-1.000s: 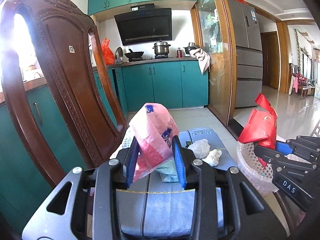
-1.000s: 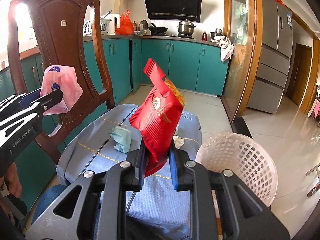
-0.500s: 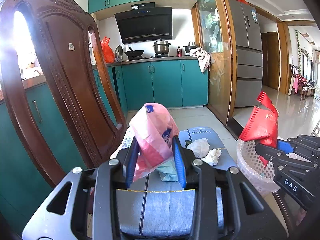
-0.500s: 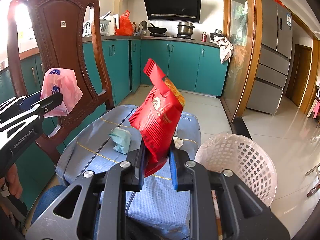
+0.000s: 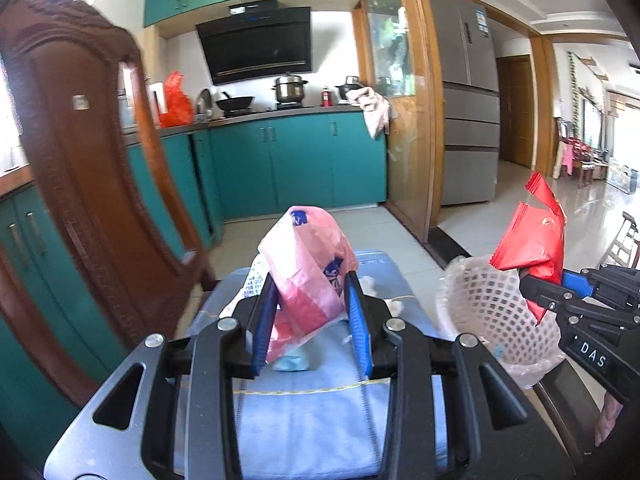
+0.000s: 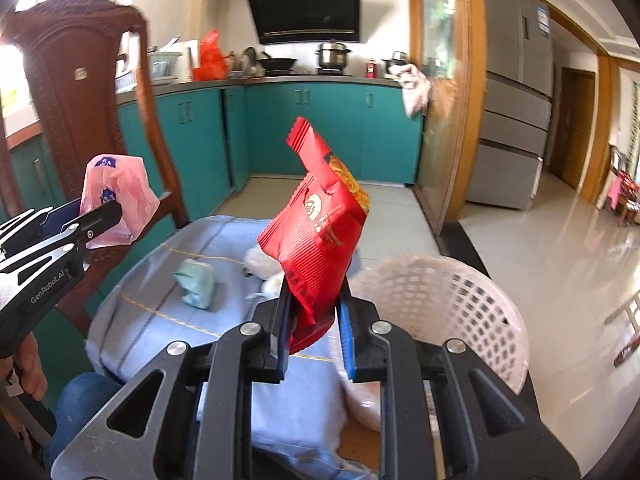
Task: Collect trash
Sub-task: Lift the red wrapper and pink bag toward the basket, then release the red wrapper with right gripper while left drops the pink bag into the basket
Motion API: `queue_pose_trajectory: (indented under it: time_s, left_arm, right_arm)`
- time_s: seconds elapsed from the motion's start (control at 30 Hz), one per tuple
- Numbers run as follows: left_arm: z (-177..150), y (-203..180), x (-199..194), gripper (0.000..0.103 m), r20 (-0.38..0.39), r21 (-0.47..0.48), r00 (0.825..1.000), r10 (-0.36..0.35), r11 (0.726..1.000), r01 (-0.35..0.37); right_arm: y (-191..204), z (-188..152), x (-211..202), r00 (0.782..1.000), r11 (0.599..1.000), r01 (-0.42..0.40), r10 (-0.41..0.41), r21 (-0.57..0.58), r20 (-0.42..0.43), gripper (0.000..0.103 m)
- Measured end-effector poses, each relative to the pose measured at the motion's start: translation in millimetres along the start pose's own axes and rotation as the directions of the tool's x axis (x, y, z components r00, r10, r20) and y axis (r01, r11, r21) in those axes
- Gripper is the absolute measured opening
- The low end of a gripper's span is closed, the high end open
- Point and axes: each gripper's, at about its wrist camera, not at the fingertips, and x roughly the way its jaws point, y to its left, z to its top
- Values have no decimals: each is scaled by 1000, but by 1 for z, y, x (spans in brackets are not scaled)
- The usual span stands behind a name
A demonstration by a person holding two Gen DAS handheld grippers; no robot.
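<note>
Standing crumpled in each gripper's jaws: pink bag (image 5: 308,272), red packet (image 6: 320,240)

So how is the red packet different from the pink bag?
The red packet is stiff, shiny and printed; the pink bag is soft, thin and crumpled. The right claw pinches the red packet beside the white basket; the left claw holds the pink bag over the blue cloth. Both are held up off the cloth.

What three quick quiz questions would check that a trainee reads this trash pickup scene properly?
1. True or false: the right gripper is empty.
2. Which gripper holds the pink plastic bag? A left, B right.
3. What container stands beside the blue cloth?

Key: 1 false, it grips the red snack packet. 2 A, the left gripper. 3 the white mesh basket.
</note>
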Motion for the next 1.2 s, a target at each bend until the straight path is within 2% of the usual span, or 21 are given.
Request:
queue_pose_trajectory:
  time_s: [0.13,0.3,0.4,0.5,0.73,0.77,0.83,0.87,0.9,0.93,1.03,1.13,1.2]
  left_arm:
    - [5,-35,18,35,-9,28,997,-74,997,74]
    - [8,-84,49,35,-42,68,981,-189,979,192]
    - [6,-116,74,35,-86,76,959,-271,958,277]
    - [-3,-153,105,35,-164,90,926,-339,930,357]
    - [-17,-196,144,38,-255,89,886,-388,903,421]
    - [-19,-199,149,39,-259,93,887,-383,904,417]
    - [-20,-204,154,50,-266,91,885,-382,904,418]
    - [-20,-203,155,65,-265,86,882,-389,902,423]
    - [-19,-204,157,71,-259,86,885,-387,903,420]
    - [-19,-202,157,80,-245,94,895,-374,909,405]
    - [-16,-190,157,85,-224,121,919,-326,926,358]
    - [-11,-167,163,85,-225,99,934,-278,947,306]
    - [-8,-153,166,86,-227,81,939,-259,956,283]
  right_arm:
    - [-36,-8,-1,998,997,61,-60,41,-9,21]
    - [-79,-17,1,991,987,129,-126,97,-36,21]
    - [-99,-24,2,987,980,159,-154,120,-49,21]
    - [-121,-31,5,981,969,192,-184,156,-68,21]
    - [-144,-43,17,971,958,228,-211,174,-112,21]
    - [-146,-45,21,970,957,230,-210,180,-120,21]
    - [-146,-45,27,971,956,225,-204,186,-127,21]
    - [-146,-45,29,971,957,222,-200,188,-131,21]
    - [-146,-45,32,971,957,221,-198,186,-134,21]
    - [-145,-45,35,971,959,218,-195,182,-139,21]
    - [-146,-44,43,971,960,213,-187,181,-150,23]
    - [-146,-45,48,971,961,208,-181,183,-156,28]
    - [-147,-45,51,969,959,217,-188,182,-163,40]
